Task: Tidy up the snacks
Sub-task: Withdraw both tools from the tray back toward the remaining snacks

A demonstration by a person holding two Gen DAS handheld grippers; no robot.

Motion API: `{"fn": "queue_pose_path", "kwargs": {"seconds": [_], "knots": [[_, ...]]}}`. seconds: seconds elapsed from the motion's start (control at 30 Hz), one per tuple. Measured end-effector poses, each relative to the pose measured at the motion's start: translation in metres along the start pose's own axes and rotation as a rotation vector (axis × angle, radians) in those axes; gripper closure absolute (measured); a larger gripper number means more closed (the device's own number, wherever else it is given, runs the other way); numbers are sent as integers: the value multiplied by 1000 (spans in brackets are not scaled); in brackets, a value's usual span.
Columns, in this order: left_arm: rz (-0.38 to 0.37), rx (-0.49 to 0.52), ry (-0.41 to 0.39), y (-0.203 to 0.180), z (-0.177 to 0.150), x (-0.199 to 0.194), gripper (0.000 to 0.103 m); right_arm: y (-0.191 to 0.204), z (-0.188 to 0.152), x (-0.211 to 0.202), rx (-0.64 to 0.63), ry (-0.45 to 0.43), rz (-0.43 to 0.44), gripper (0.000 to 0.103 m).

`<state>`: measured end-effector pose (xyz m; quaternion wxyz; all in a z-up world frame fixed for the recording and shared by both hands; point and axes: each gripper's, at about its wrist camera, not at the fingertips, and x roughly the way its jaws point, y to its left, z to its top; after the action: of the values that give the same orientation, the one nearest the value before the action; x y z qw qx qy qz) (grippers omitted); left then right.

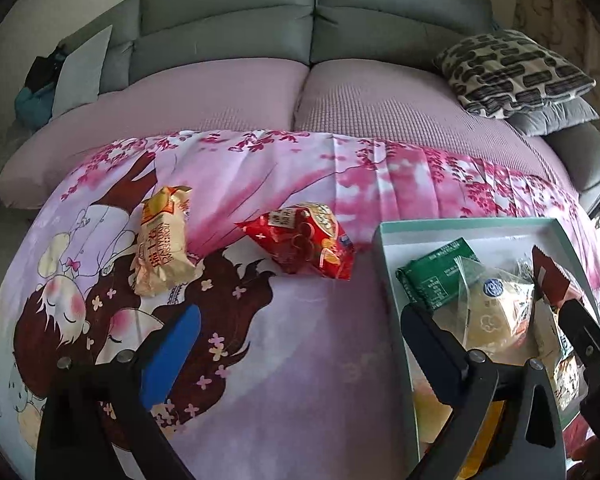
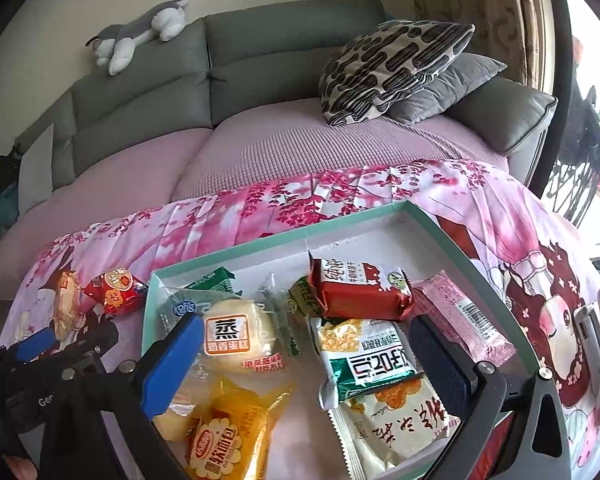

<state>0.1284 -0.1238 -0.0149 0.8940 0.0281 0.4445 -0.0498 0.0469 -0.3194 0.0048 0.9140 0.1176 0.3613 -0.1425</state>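
The left gripper has its jaws wide apart and holds nothing; it hangs over the pink cartoon cloth that covers the surface. Its right finger stands over the left wall of the teal box. On the cloth, left of the box, lie two snacks that are outside it: a yellow-beige packet far left, and a red packet between it and the box, near the box but not touching it.

The right gripper also has its jaws apart, empty, and it is above the inside of the teal box. Inside the box lie many snacks. A steamed cake in clear wrap is just beside the blue left finger. A yellow bread bag is near to it. A green packet is at the far left corner. A red biscuit packet partly covers a green and white packet, a white packet with red letters is nearest, and a pink packet lies at the right.

Behind is a grey sofa with a patterned cushion and a plush cat on its back.
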Motion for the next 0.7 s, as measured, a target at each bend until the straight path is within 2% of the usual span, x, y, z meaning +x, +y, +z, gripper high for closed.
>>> {"fn": "queue_pose_path", "kwargs": {"seconds": [0.17, 0.33, 0.5, 0.7], "knots": [[-1, -47, -3, 18, 5, -1, 3, 10, 2, -4, 0, -22, 11, 0], [22, -136, -31, 56, 11, -5, 3, 29, 5, -6, 17, -40, 73, 0], [60, -228, -53, 98, 14, -7, 3, 67, 4, -6, -59, -59, 111, 0], [55, -294, -60, 133, 17, -3, 3, 109, -1, 0, -132, -66, 182, 0]]}}
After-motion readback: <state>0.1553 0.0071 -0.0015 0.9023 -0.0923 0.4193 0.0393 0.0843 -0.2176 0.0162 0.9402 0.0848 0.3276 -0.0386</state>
